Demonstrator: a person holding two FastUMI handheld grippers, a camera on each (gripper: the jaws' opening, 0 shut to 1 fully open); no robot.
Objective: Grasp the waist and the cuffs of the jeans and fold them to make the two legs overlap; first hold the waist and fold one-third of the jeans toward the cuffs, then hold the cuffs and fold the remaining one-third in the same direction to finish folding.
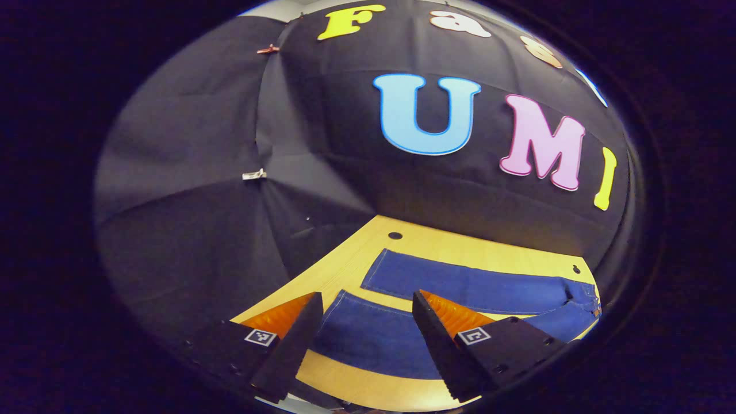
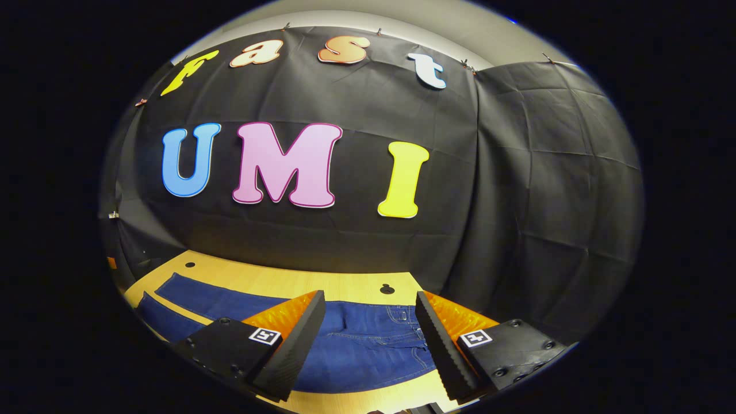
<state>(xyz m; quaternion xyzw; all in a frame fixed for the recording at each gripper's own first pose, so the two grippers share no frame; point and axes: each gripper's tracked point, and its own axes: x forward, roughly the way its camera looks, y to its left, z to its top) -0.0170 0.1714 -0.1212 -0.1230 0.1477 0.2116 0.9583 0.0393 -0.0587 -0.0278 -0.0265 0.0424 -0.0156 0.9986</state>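
Denim jeans (image 1: 477, 284) lie unfolded; left gripper (image 1: 365, 328) and right gripper (image 2: 371, 333) hover wide open, empty, needing cuff and waist grasps.

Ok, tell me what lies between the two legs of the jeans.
In the left gripper view, a bare strip of the wooden table shows between the two legs of the jeans; nothing else lies in that gap, which narrows toward the waist.
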